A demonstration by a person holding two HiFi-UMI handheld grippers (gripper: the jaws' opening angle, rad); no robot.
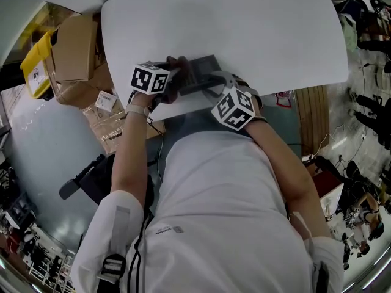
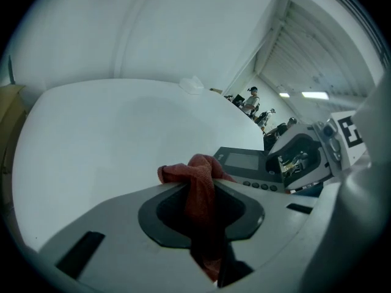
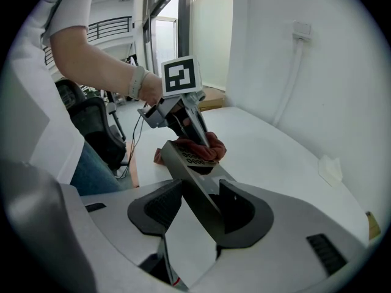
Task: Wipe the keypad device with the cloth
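Over the near edge of our smooth white surface (image 1: 244,29) the keypad device (image 3: 188,163), a flat dark slab, is held tilted. Our right tongs (image 3: 201,201) clamp its near end, we judge to steady it, while our left tongs (image 2: 198,191) pinch the soft reddish cloth (image 2: 201,166) against its far end.

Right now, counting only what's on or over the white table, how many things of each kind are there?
Cloth: 1, red, in the left gripper
Keypad device: 1, in the right gripper
Grippers: 2
Small white scrap: 1
Total: 5
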